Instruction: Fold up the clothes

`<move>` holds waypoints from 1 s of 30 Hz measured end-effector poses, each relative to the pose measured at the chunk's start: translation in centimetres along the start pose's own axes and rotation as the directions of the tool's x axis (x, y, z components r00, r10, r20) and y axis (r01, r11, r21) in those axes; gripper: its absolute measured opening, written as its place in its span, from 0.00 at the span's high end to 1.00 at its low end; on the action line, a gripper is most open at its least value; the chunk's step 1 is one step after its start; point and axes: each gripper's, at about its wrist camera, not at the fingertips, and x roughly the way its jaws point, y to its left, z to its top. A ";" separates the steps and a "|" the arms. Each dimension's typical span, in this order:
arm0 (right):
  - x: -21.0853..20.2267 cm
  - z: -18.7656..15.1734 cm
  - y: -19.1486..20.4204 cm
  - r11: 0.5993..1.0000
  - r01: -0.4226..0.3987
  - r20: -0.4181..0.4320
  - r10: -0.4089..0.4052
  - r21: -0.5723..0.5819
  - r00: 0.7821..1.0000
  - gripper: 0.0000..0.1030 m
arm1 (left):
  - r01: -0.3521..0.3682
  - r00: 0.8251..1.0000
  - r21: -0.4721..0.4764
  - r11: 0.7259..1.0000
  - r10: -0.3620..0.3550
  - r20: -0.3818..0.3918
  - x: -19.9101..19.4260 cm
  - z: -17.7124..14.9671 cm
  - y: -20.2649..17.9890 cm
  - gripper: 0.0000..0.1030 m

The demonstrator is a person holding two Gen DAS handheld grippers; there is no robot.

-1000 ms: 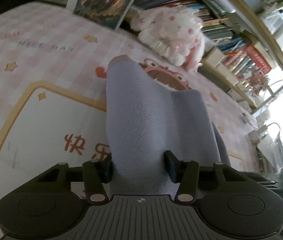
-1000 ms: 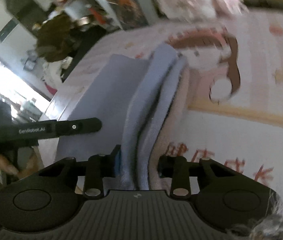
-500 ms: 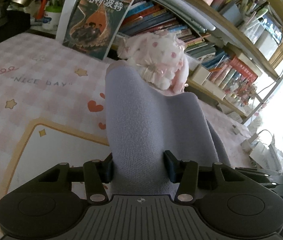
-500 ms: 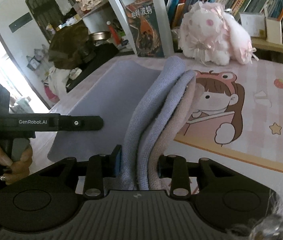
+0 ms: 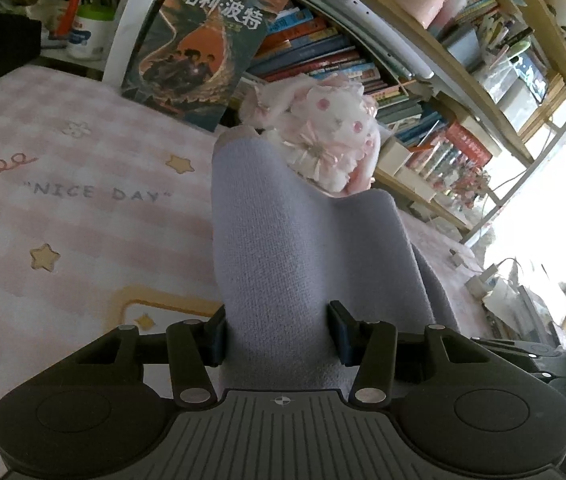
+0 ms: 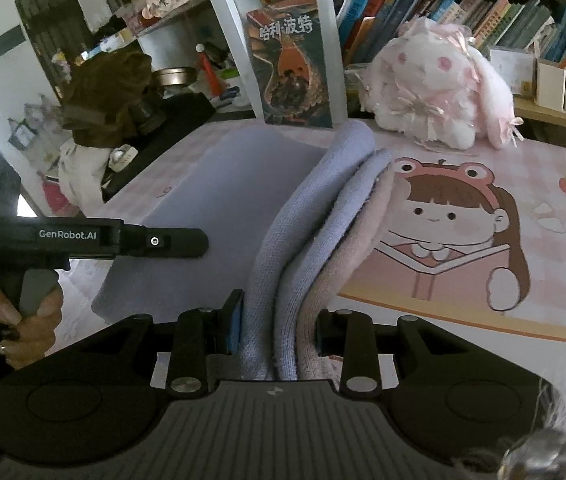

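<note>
A lavender knit garment (image 5: 283, 264) with a pink inner layer is bunched between the fingers of my left gripper (image 5: 279, 336), which is shut on it. My right gripper (image 6: 279, 332) is shut on another folded edge of the same garment (image 6: 307, 232), lavender outside and pink inside. The cloth spans flat between both grippers above the pink patterned table cover (image 6: 523, 208). The left gripper's handle (image 6: 83, 236) and the hand on it show at the left of the right wrist view.
A pink and white plush toy (image 5: 323, 136) and an upright book (image 5: 199, 48) stand at the back of the table against bookshelves (image 5: 423, 92). A dark desk with clutter (image 6: 123, 88) lies off the left side.
Both grippers have risen with the garment, lifting it off the table cover. The views tilted up from the cover toward the bookshelf and plush toy.
</note>
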 end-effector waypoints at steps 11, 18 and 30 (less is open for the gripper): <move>3.7 1.2 3.5 0.997 0.067 0.007 -0.068 0.022 0.998 0.71 | 0.067 0.997 0.024 0.997 -0.066 -0.028 -0.3 3.1 4.8 0.53; 6.3 4.1 3.0 0.996 0.084 0.016 -0.085 0.019 0.996 0.71 | 0.081 0.996 0.032 0.996 -0.080 -0.026 1.7 6.4 6.4 0.53; 12.8 9.5 -1.5 0.995 0.099 0.024 -0.099 0.009 0.995 0.71 | 0.035 0.999 0.030 0.999 -0.034 -0.027 8.9 12.0 7.7 0.54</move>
